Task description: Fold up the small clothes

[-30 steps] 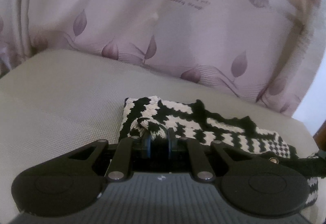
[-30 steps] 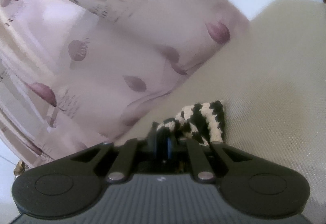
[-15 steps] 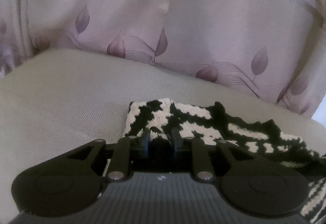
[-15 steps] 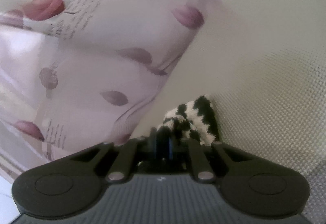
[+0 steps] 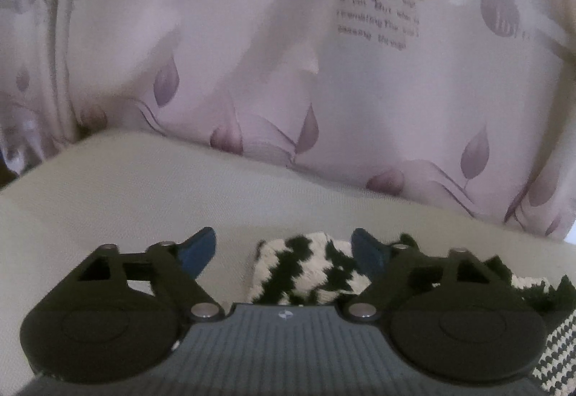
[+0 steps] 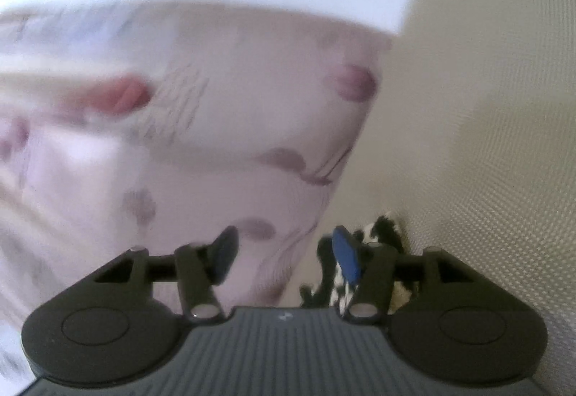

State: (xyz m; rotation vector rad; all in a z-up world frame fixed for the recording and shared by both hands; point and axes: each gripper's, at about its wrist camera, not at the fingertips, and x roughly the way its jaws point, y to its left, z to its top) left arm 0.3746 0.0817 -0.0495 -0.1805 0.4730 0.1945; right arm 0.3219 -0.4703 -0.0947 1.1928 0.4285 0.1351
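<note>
Left wrist view: the left hand-held gripper (image 5: 284, 250) stands with its two blue-padded fingers (image 5: 197, 252) spread wide and nothing between them in contact. The black-and-cream zigzag knitted garment (image 5: 309, 270) lies flat on the beige woven fabric surface (image 5: 144, 201), low in the centre of the frame, its near corner directly in the gap between the fingers. From that corner the knit runs toward the lower right of the frame, passing behind the right-hand finger and reappearing at the lower right edge; its long axis thus appears to lie left to right across this view. A pale pink curtain printed with purple leaves (image 5: 288, 72) fills the upper half.

Right wrist view (motion-blurred): the right hand-held gripper (image 6: 284, 253) is likewise parted wide and holds nothing. Only a small end of the knitted garment (image 6: 381, 234) shows, at lower centre-right, beside and partly behind the right-hand finger rather than between the two.

Judgement: the left hand-held gripper is better centred on the cloth; the right one would need to shift toward the right of its frame to straddle the knit before any further fold.
</note>
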